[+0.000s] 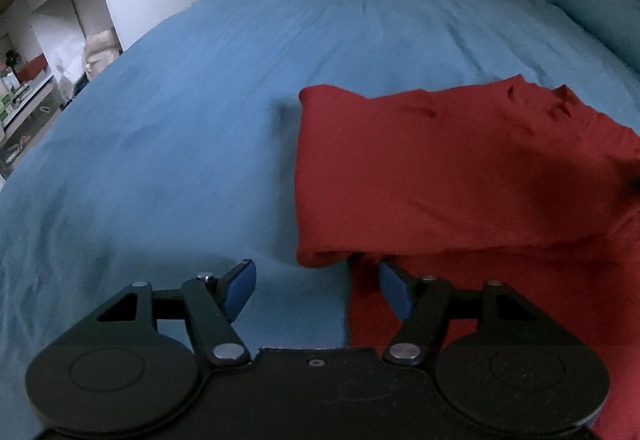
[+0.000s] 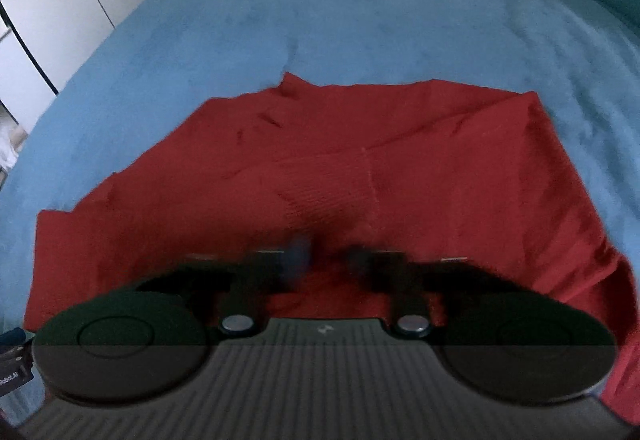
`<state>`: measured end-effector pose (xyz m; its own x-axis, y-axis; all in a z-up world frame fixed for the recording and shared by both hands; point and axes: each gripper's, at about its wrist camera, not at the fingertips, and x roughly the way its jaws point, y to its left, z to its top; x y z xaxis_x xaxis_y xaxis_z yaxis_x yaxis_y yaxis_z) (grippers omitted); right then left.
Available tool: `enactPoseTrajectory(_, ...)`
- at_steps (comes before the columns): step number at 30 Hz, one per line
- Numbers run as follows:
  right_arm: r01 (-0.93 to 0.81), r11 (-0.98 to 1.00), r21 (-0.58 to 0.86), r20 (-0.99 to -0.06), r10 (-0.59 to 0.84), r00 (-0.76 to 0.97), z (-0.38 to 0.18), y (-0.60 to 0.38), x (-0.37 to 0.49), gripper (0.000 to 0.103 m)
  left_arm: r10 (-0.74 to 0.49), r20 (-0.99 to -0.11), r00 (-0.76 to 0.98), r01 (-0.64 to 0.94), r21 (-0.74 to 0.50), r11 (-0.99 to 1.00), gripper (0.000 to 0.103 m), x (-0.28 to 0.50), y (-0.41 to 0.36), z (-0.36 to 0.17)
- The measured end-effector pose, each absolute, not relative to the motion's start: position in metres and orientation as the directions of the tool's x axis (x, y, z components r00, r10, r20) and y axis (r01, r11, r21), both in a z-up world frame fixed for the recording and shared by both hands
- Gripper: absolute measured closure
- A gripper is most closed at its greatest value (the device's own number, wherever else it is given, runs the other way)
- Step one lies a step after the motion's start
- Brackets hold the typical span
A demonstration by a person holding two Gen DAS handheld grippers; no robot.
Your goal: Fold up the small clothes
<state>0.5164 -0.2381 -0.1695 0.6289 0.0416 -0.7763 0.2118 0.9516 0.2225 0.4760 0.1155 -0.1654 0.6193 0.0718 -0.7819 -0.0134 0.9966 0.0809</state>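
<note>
Risk: the soft knit red garment (image 1: 460, 175), part-folded on the blue bedspread (image 1: 180, 119), may slump open if a single layer is pinched, since the near fold edge is rounded and loose. Left gripper (image 1: 316, 290): jaws apart, empty, at that edge. Right gripper (image 2: 328, 256): blurred, jaws look apart, over the ribbed cuff (image 2: 328, 191). Bedspread matte, lightly creased.

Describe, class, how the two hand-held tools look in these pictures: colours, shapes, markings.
The left tool is black, with two round discs on its body, silver rivets on angled link arms, and blue pads on its fingers. The right tool has the same black discs and silver rivets; its fingers are blurred, with a hint of blue, and its body shows ribbed lines and a small light mark.
</note>
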Motion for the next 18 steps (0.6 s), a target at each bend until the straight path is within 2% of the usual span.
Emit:
enactPoseTrajectory(7,0.249,0.956,0.155,-0.684,-0.077,0.726,-0.107,-0.267,0.503,0.083,0.044,-0.767,0.641,0.006,0.062,0.998,0.032,0.491,0.105,-0.168)
enactPoseTrajectory(9,0.29,0.948,0.133,-0.676,-0.128,0.726,-0.101,-0.286,0.498,0.083,0.033,-0.766,0.642,0.015,0.056,0.998,0.047,0.496,0.103,-0.169)
enactPoseTrajectory(14,0.301,0.95,0.079,-0.721,-0.154,0.675,-0.13,-0.314,0.493,0.083,0.03,-0.765,0.643,0.028,0.063,0.998,0.062,0.492,0.102,-0.17)
enactPoseTrajectory(18,0.244,0.97,0.009,-0.767,-0.15,0.624,-0.168,-0.306,0.487,0.083,0.047,-0.768,0.639,0.038,0.092,0.995,0.063,0.485,0.101,-0.171)
